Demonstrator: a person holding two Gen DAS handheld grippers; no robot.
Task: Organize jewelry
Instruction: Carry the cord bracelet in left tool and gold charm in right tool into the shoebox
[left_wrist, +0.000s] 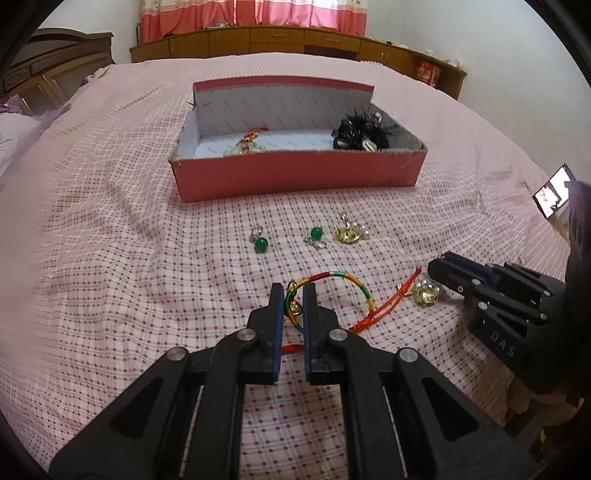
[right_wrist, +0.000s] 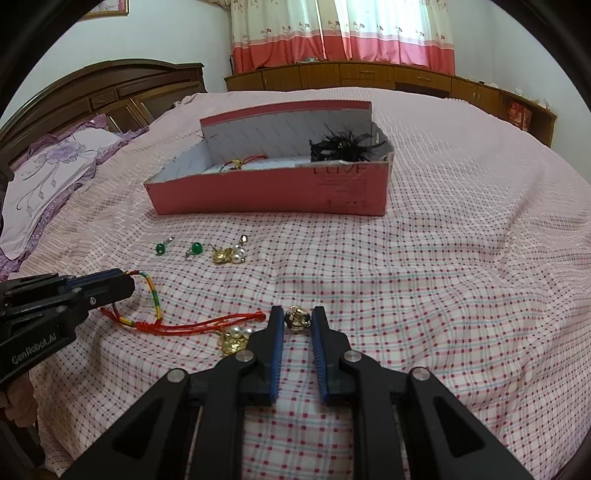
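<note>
On the checked pink bedspread (left_wrist: 129, 258), foreground: left gripper (left_wrist: 294, 295) closed on multicoloured braided bracelet (left_wrist: 354, 282), gold charm pinched between blue pads. Red cord tail (right_wrist: 192, 326) of same bracelet trailing across cloth toward right gripper. Right gripper (right_wrist: 298, 317) clamped on gold ball-shaped earring (right_wrist: 297, 316), held at fingertips, jaws narrow. Just beside its left finger: gold-and-pearl earring (right_wrist: 232, 338) lying loose on cloth, touching red cord.

Further back, in a row between grippers and box: two green bead earrings (left_wrist: 261, 243) (left_wrist: 316, 233), slightly apart; to their right, gold-and-pearl cluster (left_wrist: 349, 232).

Beyond row: red cardboard box (left_wrist: 295, 177), open, lid flap upright at rear. Inside, right end: black feathered hairpiece (left_wrist: 360, 131). Inside, left of centre: small gold piece with red cord (left_wrist: 249, 142), detail unclear.

Far right edge of left wrist view: lit phone screen (left_wrist: 554, 190). Background: wooden headboard (right_wrist: 122, 88), purple floral pillow (right_wrist: 55, 173), pink-banded curtains (right_wrist: 343, 33).
</note>
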